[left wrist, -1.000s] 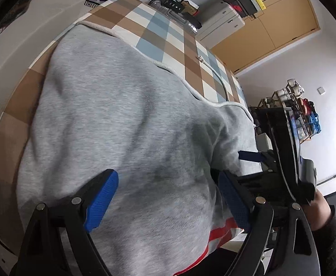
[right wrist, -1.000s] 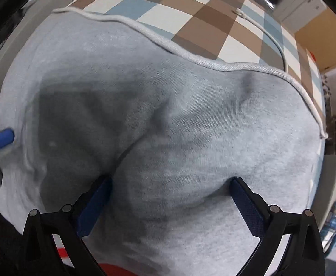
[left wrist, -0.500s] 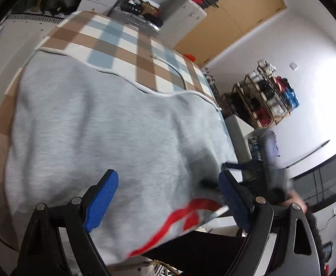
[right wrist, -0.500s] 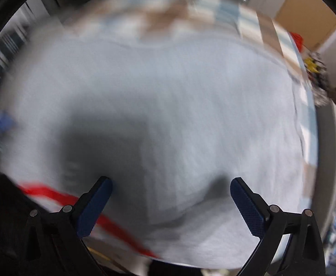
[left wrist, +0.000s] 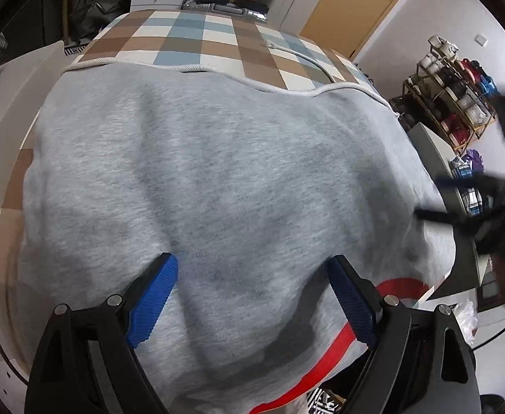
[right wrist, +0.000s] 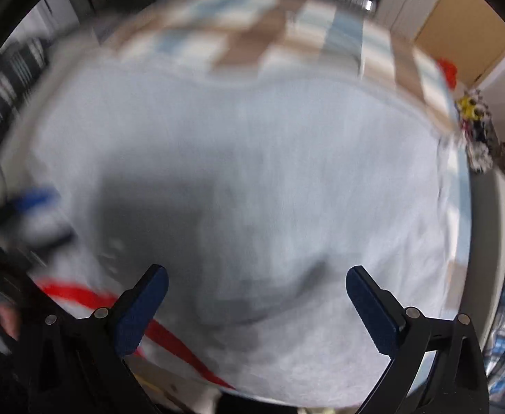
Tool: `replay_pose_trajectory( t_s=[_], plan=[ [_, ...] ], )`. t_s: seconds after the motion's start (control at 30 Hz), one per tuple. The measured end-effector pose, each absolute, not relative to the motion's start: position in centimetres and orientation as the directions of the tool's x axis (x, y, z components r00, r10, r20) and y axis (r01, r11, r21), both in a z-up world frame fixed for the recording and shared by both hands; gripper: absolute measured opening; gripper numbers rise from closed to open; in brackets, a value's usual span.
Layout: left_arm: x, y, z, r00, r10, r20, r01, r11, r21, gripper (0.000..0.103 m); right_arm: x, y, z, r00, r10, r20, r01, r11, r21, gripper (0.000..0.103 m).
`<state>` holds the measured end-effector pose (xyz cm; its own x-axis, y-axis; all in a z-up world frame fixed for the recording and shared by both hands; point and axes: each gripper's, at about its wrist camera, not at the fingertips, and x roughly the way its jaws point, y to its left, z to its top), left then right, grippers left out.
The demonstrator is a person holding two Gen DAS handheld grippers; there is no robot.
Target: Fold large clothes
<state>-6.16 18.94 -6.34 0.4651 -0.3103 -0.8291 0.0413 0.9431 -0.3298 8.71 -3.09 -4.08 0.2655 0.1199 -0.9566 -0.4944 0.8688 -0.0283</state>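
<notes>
On the checkered table point(left wrist: 197, 39) the grey garment point(left wrist: 217, 179) is spread, long axis from 9 to 3 o'clock. Both the left gripper point(left wrist: 252, 296) and right gripper point(right wrist: 256, 305) are held open, empty; since earlier, more tablecloth is revealed.

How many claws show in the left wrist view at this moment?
2. The left claw stands open at the bottom, over the grey garment. The right claw, blurred, is at the right edge; its jaws are unclear there.

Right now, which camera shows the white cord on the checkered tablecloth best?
The left wrist view: the white cord shows sharply, curving across the checkered tablecloth beyond the grey sweatshirt. The right wrist view is too blurred to make the cord out.
</notes>
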Motion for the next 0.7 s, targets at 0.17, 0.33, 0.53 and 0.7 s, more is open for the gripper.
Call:
replay_pose_trajectory(
  t_s=[0.17, 0.33, 0.53, 0.7],
  plan=[
    [-6.5, 20.1, -6.4, 0.453, -0.352, -0.819, 0.026, 0.924, -0.383, 0.086, 10.4, 2.5, -3.5, 0.275, 0.052, -0.96, -0.546, 0.831, -0.111, 0.103],
    [-7.5, 21.3, -6.3, 0.45, -0.4, -0.798, 0.003, 0.895, -0.446, 0.086, 12.1, 6.8, -9.2, 0.215, -0.161, -0.963, -0.608, 0.75, -0.261, 0.103],
    [-7.8, 22.6, -6.1, 0.44, -0.45, -0.777, -0.033, 0.857, -0.514, 0.086, 13.4, 6.9, -10.6, 0.138, -0.166, -0.976, -0.615, 0.758, -0.216, 0.103],
    [-8.5, 23.3, -6.0, 0.441, -0.461, -0.77, -0.05, 0.844, -0.533, 0.086, 13.0, 5.5, -9.8, 0.164, -0.1, -0.981, -0.584, 0.792, -0.178, 0.103]
  ],
)
